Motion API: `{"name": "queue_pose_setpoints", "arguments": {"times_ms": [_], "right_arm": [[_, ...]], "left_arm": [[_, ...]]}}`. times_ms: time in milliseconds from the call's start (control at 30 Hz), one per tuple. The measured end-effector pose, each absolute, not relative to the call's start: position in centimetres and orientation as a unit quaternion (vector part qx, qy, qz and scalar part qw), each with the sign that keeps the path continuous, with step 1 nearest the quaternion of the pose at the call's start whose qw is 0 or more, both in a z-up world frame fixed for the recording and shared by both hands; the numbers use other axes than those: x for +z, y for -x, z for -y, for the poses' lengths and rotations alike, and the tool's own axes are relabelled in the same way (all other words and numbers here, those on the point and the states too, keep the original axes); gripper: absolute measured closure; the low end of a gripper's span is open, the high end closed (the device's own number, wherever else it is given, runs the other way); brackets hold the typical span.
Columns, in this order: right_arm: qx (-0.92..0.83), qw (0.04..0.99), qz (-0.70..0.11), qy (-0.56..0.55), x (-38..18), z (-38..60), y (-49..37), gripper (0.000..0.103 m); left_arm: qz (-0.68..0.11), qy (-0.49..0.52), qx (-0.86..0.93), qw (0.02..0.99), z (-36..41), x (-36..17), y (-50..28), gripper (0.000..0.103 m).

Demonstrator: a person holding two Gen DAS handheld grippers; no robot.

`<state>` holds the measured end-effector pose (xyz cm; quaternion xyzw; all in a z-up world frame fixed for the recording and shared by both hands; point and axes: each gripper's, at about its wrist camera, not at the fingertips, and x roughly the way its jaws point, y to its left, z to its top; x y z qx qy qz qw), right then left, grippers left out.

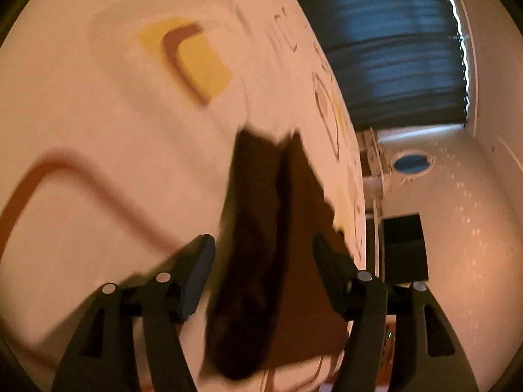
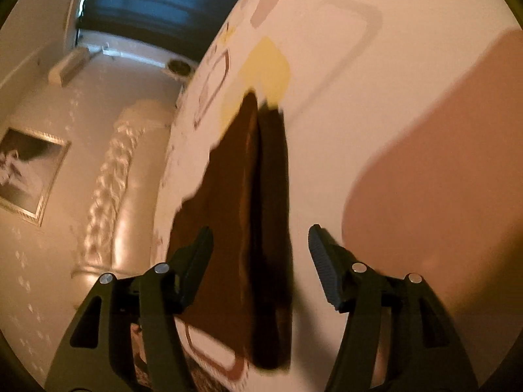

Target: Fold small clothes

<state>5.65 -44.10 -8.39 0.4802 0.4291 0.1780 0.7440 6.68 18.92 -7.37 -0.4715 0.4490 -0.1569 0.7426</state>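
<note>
A small dark brown garment (image 1: pixel 304 215) lies folded on a white sheet (image 1: pixel 98 137) printed with yellow and brown shapes, a darker doubled layer along one side. My left gripper (image 1: pixel 262 238) hovers over its near end, open, both pads clear of the cloth. In the right wrist view the same brown garment (image 2: pixel 228 196) stretches away over the white sheet (image 2: pixel 327 124), close to the bed's edge. My right gripper (image 2: pixel 260 229) is open above it, and its fingers press on nothing. Both views are blurred.
The bed's edge runs just past the garment (image 1: pixel 356 170). Beyond it are a window with dark blinds (image 1: pixel 392 49), a pale wall and a dark box shape (image 1: pixel 405 245). A tufted headboard (image 2: pixel 111 179) and a framed picture (image 2: pixel 26 176) stand off the bed. A large pink patch (image 2: pixel 441 179) covers the sheet.
</note>
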Motion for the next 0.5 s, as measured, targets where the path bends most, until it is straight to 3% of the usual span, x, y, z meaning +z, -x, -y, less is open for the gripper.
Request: {"name": "queue_pose_setpoints", "arguments": {"times_ms": [200, 300, 367, 433, 500], "right_arm": [[0.223, 0.734, -0.466, -0.442, -8.2, 40.4, -3.6, 0.043], [0.223, 0.742, -0.469, -0.425, -7.9, 39.2, -3.7, 0.045], [0.228, 0.741, -0.477, -0.414, -7.8, 38.4, -3.9, 0.062], [0.226, 0.741, -0.496, -0.392, -8.0, 37.3, -4.0, 0.091], [0.226, 0.747, -0.500, -0.375, -8.1, 36.8, -3.7, 0.093]], "left_arm": [[-0.468, 0.428, -0.168, 0.755, -16.6, -6.8, -4.6, 0.031], [-0.467, 0.439, -0.162, 0.750, -15.3, -6.9, -4.7, 0.032], [-0.476, 0.433, -0.141, 0.752, -14.1, -7.1, -4.7, 0.046], [-0.490, 0.430, -0.135, 0.746, -13.1, -7.6, -4.8, 0.077], [-0.503, 0.432, -0.130, 0.738, -12.6, -8.2, -4.6, 0.083]]}}
